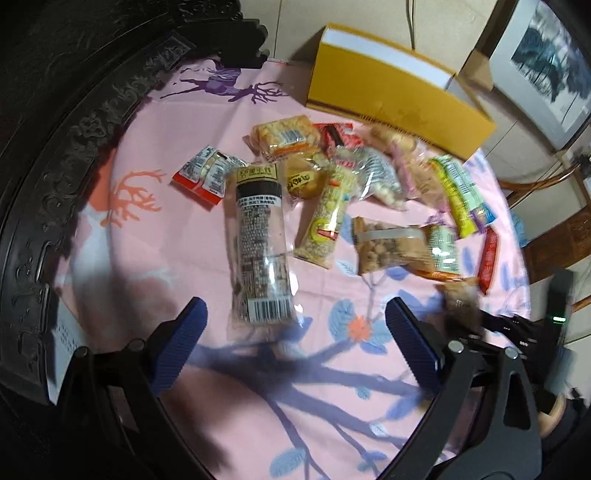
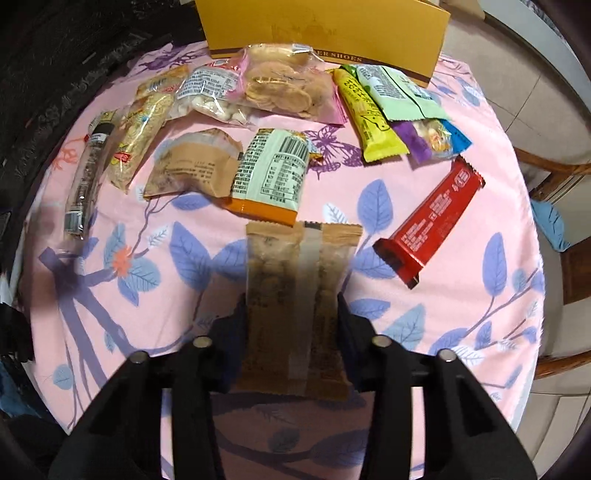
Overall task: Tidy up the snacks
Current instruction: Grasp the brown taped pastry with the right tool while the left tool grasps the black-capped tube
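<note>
While the left gripper point(image 1: 295, 325) hangs with its jaws wide apart over the near end of a long clear snack tube point(image 1: 260, 247), the right gripper point(image 2: 291, 310) is closed on a brown snack packet point(image 2: 301, 280) above the pink floral tablecloth point(image 2: 461, 229), with a red bar point(image 2: 430, 221) lying to its right.

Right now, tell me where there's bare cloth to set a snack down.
Bare cloth lies right of the red bar and near the edge left of the brown packet in the right hand-held gripper. It is crowded before the yellow box.
</note>
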`<state>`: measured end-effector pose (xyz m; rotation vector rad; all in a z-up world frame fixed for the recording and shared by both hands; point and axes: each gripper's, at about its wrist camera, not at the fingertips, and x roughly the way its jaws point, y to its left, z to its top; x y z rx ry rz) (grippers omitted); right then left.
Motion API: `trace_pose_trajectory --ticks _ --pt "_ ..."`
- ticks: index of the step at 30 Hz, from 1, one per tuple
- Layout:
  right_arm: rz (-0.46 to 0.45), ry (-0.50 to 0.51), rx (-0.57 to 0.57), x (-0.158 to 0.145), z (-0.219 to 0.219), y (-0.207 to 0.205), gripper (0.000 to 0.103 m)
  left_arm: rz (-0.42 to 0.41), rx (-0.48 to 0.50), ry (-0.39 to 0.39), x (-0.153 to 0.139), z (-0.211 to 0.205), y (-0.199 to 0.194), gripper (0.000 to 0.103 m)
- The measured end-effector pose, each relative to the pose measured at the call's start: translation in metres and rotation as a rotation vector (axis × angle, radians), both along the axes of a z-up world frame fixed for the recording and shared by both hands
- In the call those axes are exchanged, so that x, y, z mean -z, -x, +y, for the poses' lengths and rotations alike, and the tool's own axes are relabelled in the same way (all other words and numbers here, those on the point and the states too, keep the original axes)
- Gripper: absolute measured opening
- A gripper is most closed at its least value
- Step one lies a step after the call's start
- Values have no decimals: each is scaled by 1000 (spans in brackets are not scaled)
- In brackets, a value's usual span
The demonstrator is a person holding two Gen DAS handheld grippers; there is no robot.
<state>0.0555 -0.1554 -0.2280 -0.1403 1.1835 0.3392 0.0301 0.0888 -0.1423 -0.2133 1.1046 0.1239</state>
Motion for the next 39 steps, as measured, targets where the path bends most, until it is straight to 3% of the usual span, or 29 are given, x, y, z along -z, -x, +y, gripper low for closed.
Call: trace_pose_trajectory --ticks 10,13,16,21,23,24,26,27,34,39 --pt "-6 -68 30 -24 -28 17 40 10 -69 -151 43 15 -45 99" --pt "-5 -79 30 -31 -28 20 40 22 -76 -170 52 20 -51 93" --pt "4 -92 27 -33 -22 21 40 28 -73 -158 61 23 -57 75" --pt "12 -92 0 -34 -9 19 40 41 -106 -85 79 35 -68 75" --pt "14 -88 -9 -34 -5 18 40 20 -99 -97 80 32 -71 74" --pt "14 -86 -13 -34 -4 17 40 15 -93 -91 80 32 -71 68" --pt "12 -82 -16 -35 -3 16 40 6 -60 -73 76 28 -72 29" --pt "6 -84 -16 -37 -2 15 40 10 -44 -49 74 27 -72 26" --pt "-28 -119 5 -51 -8 11 40 -22 21 91 44 3 -49 25" --pt "-62 -136 30 -63 -15 7 40 -84 130 118 7 -34 -32 25"
